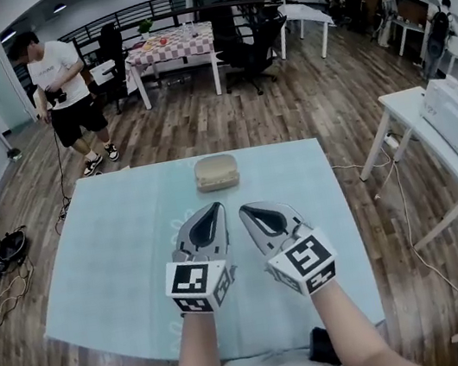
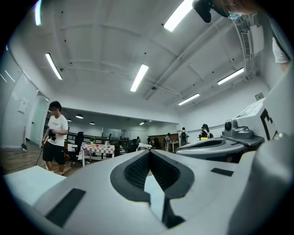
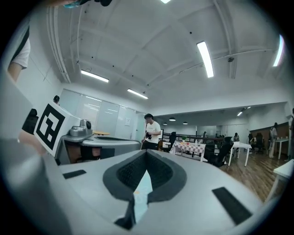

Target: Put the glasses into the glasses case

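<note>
A beige glasses case (image 1: pixel 216 172) lies at the far middle of the table's light blue cloth (image 1: pixel 118 250), its lid apparently down. No glasses show in any view. My left gripper (image 1: pixel 216 209) and right gripper (image 1: pixel 243 210) hover side by side over the near half of the cloth, short of the case and apart from it. Both point level toward the room. Both are shut with nothing between the jaws. In the left gripper view the jaws of the left gripper (image 2: pixel 149 152) meet, with the right gripper's body (image 2: pixel 220 147) alongside. The right gripper view shows the right gripper (image 3: pixel 146 153) likewise shut.
A person in a white T-shirt (image 1: pixel 62 80) stands beyond the table's far left corner. Farther back are a checkered table (image 1: pixel 178 42) and office chairs (image 1: pixel 253 46). A white table (image 1: pixel 439 132) stands at the right. Cables and a bag (image 1: pixel 4 252) lie on the floor at left.
</note>
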Tool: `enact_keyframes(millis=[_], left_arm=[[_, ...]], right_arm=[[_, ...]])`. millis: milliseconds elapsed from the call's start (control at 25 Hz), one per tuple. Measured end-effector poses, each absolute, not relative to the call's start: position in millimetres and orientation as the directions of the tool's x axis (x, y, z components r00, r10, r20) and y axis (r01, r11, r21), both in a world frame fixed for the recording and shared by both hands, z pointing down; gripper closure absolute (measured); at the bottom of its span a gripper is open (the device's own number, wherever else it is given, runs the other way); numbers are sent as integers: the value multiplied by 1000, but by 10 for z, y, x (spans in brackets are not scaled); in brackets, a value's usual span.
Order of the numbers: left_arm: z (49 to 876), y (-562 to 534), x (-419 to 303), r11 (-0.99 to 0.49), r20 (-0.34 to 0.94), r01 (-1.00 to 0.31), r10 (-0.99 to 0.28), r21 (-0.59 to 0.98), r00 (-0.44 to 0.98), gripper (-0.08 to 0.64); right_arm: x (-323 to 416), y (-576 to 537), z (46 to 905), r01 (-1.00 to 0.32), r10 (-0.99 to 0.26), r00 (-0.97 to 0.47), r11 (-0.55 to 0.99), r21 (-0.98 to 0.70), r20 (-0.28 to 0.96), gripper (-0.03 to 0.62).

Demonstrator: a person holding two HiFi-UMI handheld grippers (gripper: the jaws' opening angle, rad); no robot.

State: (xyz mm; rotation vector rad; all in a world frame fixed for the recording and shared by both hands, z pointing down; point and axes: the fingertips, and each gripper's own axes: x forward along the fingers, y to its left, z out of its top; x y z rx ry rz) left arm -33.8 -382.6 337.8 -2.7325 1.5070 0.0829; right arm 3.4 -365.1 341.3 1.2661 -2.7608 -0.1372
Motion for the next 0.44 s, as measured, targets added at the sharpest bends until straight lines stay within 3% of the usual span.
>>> enact_keyframes(millis=[440], left_arm=[[3406, -3677, -318, -516, -74, -856, -855, 22, 514, 552]], right_arm=[[101, -3500, 3230, -774, -779, -626, 624, 110, 14, 586]])
